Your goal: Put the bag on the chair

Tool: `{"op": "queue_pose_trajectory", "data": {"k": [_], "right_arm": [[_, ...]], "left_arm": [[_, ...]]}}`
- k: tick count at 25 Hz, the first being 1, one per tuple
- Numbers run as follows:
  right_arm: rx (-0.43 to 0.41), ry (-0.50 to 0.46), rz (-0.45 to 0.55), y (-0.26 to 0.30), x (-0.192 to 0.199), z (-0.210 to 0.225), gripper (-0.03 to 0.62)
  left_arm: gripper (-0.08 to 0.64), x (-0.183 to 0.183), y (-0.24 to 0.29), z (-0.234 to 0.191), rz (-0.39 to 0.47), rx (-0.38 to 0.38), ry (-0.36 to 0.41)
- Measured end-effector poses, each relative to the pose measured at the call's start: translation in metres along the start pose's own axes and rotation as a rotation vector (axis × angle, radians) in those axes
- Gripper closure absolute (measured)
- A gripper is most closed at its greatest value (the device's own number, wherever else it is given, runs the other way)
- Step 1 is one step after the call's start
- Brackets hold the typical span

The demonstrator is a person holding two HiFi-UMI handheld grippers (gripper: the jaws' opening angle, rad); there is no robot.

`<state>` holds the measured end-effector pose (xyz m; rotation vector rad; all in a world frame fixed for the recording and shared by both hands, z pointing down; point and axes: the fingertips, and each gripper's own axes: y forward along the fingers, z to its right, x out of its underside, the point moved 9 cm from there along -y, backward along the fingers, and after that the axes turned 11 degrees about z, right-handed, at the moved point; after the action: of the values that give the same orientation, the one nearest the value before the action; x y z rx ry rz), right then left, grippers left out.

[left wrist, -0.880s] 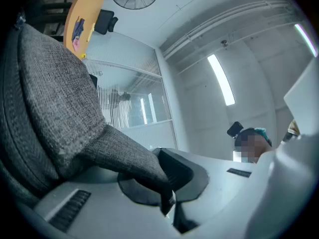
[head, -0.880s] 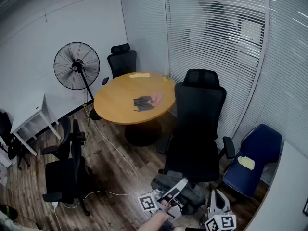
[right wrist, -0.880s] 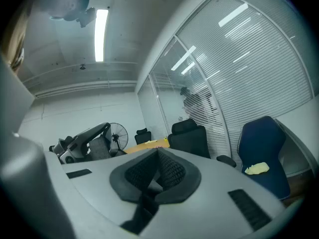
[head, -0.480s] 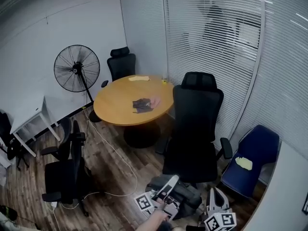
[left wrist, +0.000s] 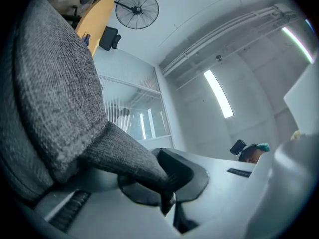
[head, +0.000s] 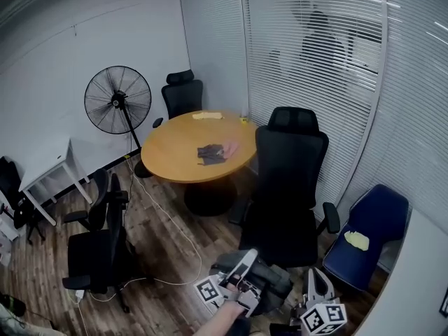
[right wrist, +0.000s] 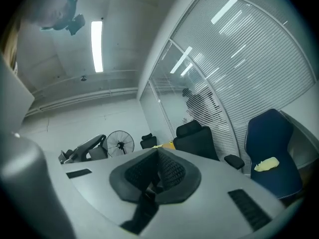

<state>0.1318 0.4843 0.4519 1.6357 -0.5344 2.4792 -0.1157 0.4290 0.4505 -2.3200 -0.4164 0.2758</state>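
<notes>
A grey fabric bag [head: 260, 283] hangs low in the head view, just on my side of the back of a black high-back office chair [head: 290, 163]. My left gripper [head: 243, 266] is shut on it. In the left gripper view the bag [left wrist: 55, 83] fills the left side, and its grey strap [left wrist: 132, 156] runs down into the closed left gripper [left wrist: 167, 185]. My right gripper [head: 316, 283] is at the bottom right of the head view, apart from the bag. The right gripper [right wrist: 156, 171] is shut, its pads meeting with nothing between them.
A blue armchair [head: 372, 229] holding a yellow cloth [head: 357, 239] stands at the right by the blinds. A round wooden table [head: 175, 152] carries cloths. A standing fan [head: 117, 101], another black chair [head: 98, 247] at the left and a floor cable [head: 178, 233] are nearby.
The bag and my left gripper have shifted slightly right and a little up beside the black chair. The right gripper has hardly moved.
</notes>
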Motion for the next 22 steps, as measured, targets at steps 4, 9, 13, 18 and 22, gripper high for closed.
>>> {"op": "queue_pose_trajectory", "data": {"k": [4,9,13,18,22], "right_arm": [[-0.014,-0.027,-0.025,0.017,-0.003,0.010,0.580],[-0.006,-0.022,-0.009,0.051,-0.006,0.037,0.580],[0.011,0.003,-0.029,0.091,0.007,0.063,0.580],[0.058,0.021,-0.051,0.164,0.019,0.102,0.579],[0.059,0.050,-0.032,0.233,0.022,0.129,0.580]], "left_arm": [[0.537,-0.003,0.016,-0.015,0.019,-0.006,0.007],[0.537,-0.008,0.049,-0.046,0.034,0.009,-0.005],[0.537,-0.016,0.082,-0.089,0.016,0.004,-0.028],[0.537,-0.037,0.132,-0.160,0.006,-0.039,-0.090],[0.537,-0.059,0.172,-0.216,0.009,-0.040,-0.146]]}}
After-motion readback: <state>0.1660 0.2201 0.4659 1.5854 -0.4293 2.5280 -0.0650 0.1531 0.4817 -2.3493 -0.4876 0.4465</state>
